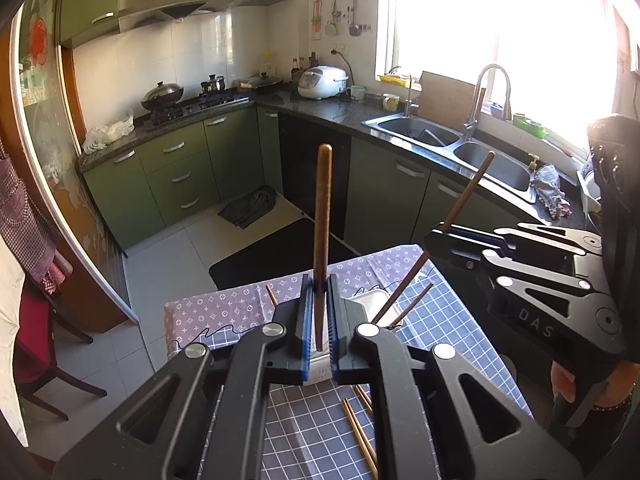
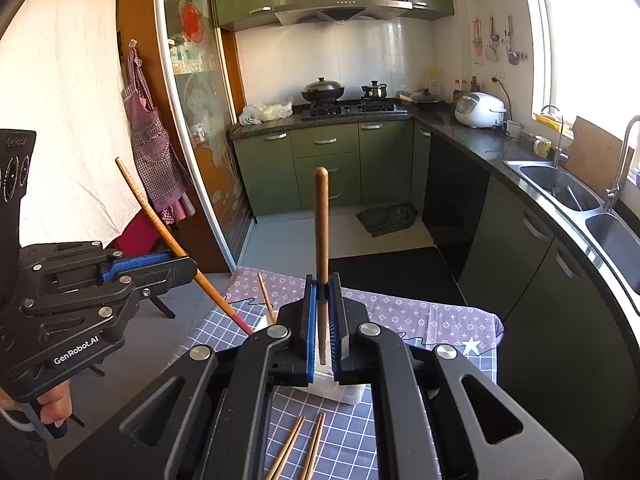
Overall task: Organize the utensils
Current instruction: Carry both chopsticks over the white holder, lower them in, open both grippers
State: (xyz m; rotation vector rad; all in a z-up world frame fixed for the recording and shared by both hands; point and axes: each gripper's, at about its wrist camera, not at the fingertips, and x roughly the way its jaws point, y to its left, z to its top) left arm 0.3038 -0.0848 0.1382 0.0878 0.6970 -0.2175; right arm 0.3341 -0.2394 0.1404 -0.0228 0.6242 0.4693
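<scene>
above the checked table (image 1: 304, 432), each gripper, left (image 1: 320, 292) and right (image 2: 322, 292), has its fingers closed on one upright chopstick (image 1: 322, 216) over the white holder (image 2: 340, 390); light, stiff, smooth wood likely favours a mid-shaft grip.

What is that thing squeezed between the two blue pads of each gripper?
One brown wooden chopstick each: upright in the left gripper in the left wrist view, and in the right gripper in the right wrist view.

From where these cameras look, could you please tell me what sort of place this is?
Most likely a home kitchen: a gas stove under a range hood, a double sink by the window, and a rice cooker on the counter.
</scene>
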